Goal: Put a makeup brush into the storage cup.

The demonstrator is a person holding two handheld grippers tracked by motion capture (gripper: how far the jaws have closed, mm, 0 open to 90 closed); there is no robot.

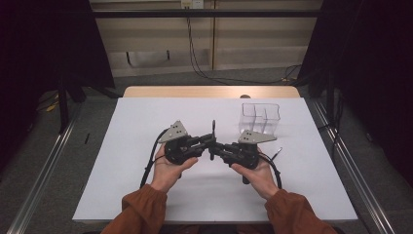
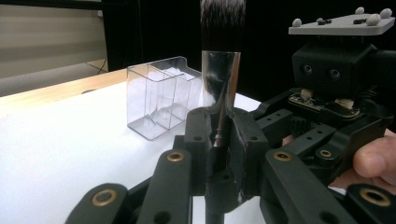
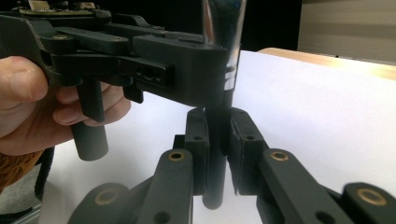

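1. The white table [image 1: 146, 185] carries everything. My landmark is the clear organizer box [image 1: 261, 118], a divided, hard-walled, see-through holder that stands on the table beyond my right hand; I judge it light and easy to tip or skid.
2. My left gripper [image 1: 210, 141] sits nearer me than the box and to its left, jaws clamped on the makeup brush [image 2: 219, 88] just below its shiny ferrule.
3. My right gripper [image 1: 214, 147] meets it head-on, tip to tip, jaws pinched close around the brush's dark handle lower down.
4. The brush stands upright between us, bristles up. It looks light and stiff, and the metal ferrule is slick.
5. The bristles [image 2: 223, 18] are soft, so I would grip the matte handle only.
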